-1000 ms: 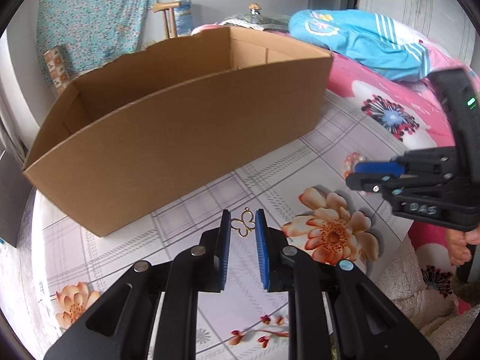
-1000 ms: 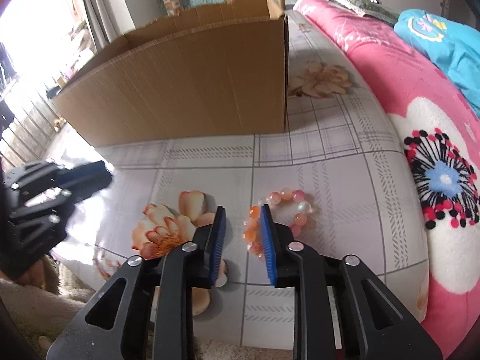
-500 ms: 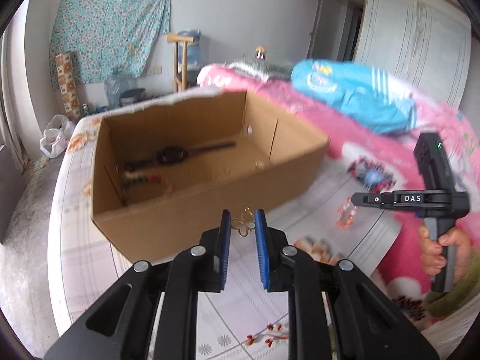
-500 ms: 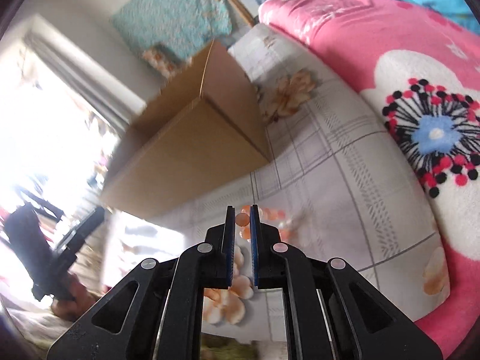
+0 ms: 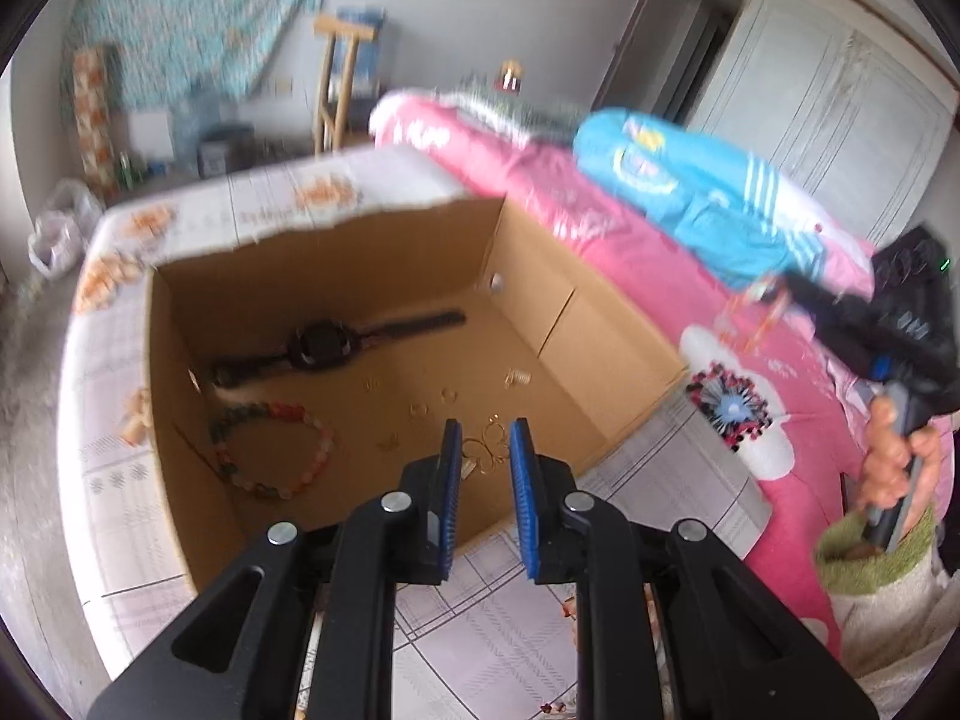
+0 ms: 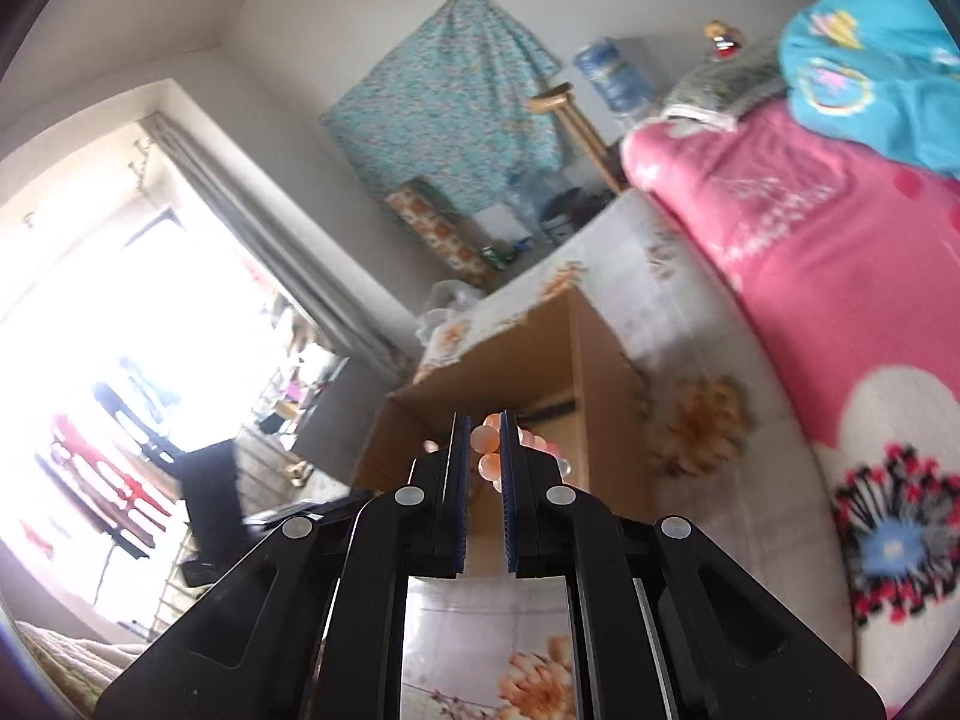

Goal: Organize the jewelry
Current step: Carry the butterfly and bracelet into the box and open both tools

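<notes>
Two tools are up over the bed, each clamped on a piece of jewelry, and I place everything against the open brown cardboard box (image 5: 606, 336).

Furthest left inside the box, a bracelet of red, green and pale beads (image 5: 270, 450) lies on the floor by the left wall. Behind it, toward the far wall, a black wristwatch with a long strap (image 5: 318, 345) lies flat. A few small gold pieces (image 5: 420, 408) are scattered across the middle of the box floor; they are too small for me to tell apart.

My left tool (image 5: 485, 459) hangs over the box's near edge, pointing down into it, its blue pads closed on a thin gold wire butterfly-shaped ornament (image 5: 489, 450).

Right of the box, over the pink floral blanket (image 5: 630, 252), my right tool (image 6: 480, 450) is blurred in the left camera, with my hand (image 5: 894, 462) around its handle. Its own camera shows the jaws nearly together, having just closed further, pinching a bracelet of round orange-pink beads (image 6: 483, 438). The rest of that bracelet hangs just past the pads, in front of the box's near corner.

The box stands on a pale checked bed sheet with orange flowers (image 5: 498, 612).
</notes>
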The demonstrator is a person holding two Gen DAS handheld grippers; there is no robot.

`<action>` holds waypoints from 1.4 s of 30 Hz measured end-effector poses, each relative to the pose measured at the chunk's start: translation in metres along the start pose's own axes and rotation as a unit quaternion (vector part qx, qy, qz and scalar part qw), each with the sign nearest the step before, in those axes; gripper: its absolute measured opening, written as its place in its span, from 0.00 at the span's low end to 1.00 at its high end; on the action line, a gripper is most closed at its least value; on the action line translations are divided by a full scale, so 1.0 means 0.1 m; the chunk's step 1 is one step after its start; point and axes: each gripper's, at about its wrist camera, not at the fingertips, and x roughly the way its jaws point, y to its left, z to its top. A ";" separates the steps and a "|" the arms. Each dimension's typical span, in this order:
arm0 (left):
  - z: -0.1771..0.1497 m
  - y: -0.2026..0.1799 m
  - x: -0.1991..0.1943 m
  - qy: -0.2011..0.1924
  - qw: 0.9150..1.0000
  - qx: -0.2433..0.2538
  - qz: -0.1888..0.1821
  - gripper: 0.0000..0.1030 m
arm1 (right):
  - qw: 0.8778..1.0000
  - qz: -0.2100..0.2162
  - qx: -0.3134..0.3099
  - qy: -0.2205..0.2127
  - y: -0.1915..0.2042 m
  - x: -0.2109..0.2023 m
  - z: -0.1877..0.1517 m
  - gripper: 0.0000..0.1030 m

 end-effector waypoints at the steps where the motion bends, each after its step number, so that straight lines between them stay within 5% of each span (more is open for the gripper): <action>1: 0.03 0.04 0.10 0.017 1.000 -0.007 -0.006 0.15 | 1.000 0.008 -0.005 0.014 0.03 0.12 0.05 0.07; 8: 0.12 0.27 0.67 0.123 0.990 -0.059 -0.037 0.15 | 0.988 -0.024 -0.063 0.136 0.14 0.98 0.11 0.07; 12: 0.12 0.35 0.90 0.167 0.983 -0.071 -0.026 0.15 | 0.964 -0.093 -0.131 0.212 0.22 1.39 -0.05 0.07; 17: 0.10 0.38 1.00 0.188 0.980 -0.069 0.003 0.15 | 0.932 -0.131 -0.196 0.275 0.28 1.62 -0.32 0.12; 20: 0.10 0.40 0.97 0.182 0.981 -0.072 0.009 0.16 | 0.938 -0.118 -0.196 0.259 0.35 1.54 -0.32 0.26; 23: 0.09 0.41 0.88 0.162 0.984 -0.072 0.015 0.19 | 0.953 -0.103 -0.175 0.225 0.34 1.35 -0.23 0.29; 28: 0.14 0.37 0.40 0.083 0.994 -0.057 0.033 0.24 | 0.973 -0.116 -0.140 0.146 0.27 0.93 -0.07 0.37; 33: 0.07 0.41 -0.30 -0.029 0.994 -0.072 0.073 0.63 | 0.983 -0.147 -0.074 0.079 -0.03 0.52 -0.08 0.54; 37: -0.17 0.70 -0.58 -0.070 0.982 -0.146 0.099 0.76 | 0.982 -0.158 -0.013 0.105 -0.35 0.63 -0.20 0.57; 42: -0.46 1.04 -0.40 -0.028 0.969 -0.238 0.054 0.77 | 0.982 -0.094 0.034 0.157 -0.55 0.84 -0.33 0.58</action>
